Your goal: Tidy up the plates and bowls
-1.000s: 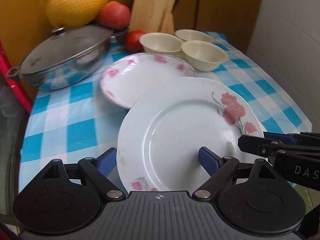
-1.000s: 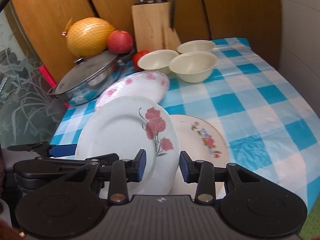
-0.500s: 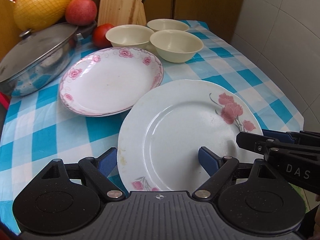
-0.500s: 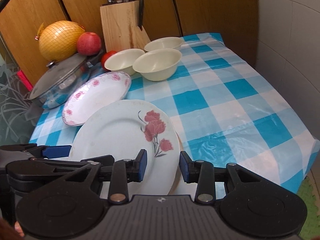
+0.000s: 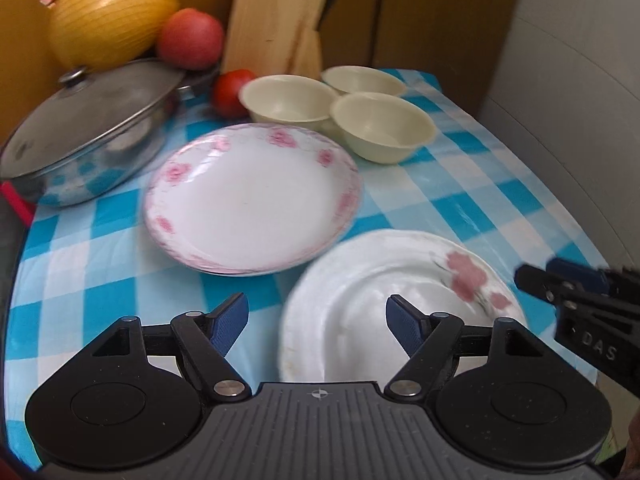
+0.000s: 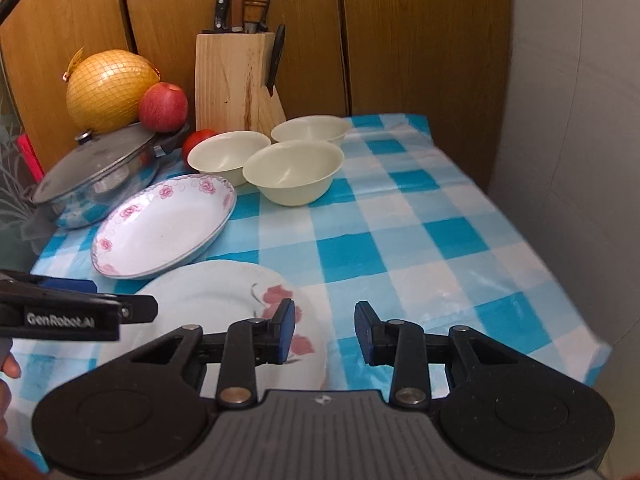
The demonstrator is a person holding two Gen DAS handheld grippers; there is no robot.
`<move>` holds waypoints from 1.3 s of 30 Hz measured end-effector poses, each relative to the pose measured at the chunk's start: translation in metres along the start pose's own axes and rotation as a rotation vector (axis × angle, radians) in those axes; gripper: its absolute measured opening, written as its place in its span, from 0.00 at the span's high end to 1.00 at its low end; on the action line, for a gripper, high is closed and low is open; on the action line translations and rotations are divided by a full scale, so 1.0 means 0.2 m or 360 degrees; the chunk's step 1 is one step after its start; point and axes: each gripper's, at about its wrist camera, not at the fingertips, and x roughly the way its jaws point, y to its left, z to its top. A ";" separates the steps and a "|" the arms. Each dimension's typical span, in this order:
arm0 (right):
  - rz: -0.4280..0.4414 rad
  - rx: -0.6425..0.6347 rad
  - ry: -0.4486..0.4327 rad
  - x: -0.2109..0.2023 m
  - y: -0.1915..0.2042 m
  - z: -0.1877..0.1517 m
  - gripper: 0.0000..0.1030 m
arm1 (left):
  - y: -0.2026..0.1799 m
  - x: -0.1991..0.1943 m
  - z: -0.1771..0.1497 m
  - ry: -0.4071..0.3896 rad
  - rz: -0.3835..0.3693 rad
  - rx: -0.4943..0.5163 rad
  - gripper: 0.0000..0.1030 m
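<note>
Rose plate point(image 6: 224, 320) lies flat at near table edge, beside pink-rimmed plate point(image 5: 252, 196). Left gripper point(image 5: 316, 322) jaws apart, just been closing, gripping nothing; right gripper point(image 6: 325, 330) apart, empty. Three bowls point(image 6: 292, 172) unstacked (most work left).

round white rose-printed plate point(image 6: 208, 312): glossy glazed ceramic
blue-and-white checked tablecloth point(image 6: 400, 240): smooth, shiny plastic
lidded steel pan point(image 5: 92, 136): polished metal
knife block point(image 6: 236, 80): matt wood

**Rose plate released onto the stack**

White round plate with red rose print point(image 6: 224, 320): formerly tilted between both grippers, now lying flat, covering the small floral plate. Left gripper point(image 5: 316, 322): jaws have just been closing, plate edge between the fingers, untouched. Right gripper point(image 6: 325, 330): off the rim.
</note>
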 end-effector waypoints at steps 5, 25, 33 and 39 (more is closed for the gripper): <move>0.0109 0.0062 -0.0003 0.06 0.05 0.10 0.69 | 0.14 -0.01 0.06 -0.0024 0.0054 -0.0134 0.19; 0.0239 0.0129 0.0148 0.51 0.27 0.36 0.67 | 0.42 0.21 0.24 0.0064 0.0177 -0.0415 0.16; 0.0278 0.0135 0.0217 0.64 0.31 0.39 0.67 | 0.42 0.32 0.27 0.0103 0.0213 -0.0370 0.16; 0.0299 0.0118 0.0270 0.73 0.34 0.39 0.67 | 0.43 0.39 0.28 0.0142 0.0211 -0.0349 0.18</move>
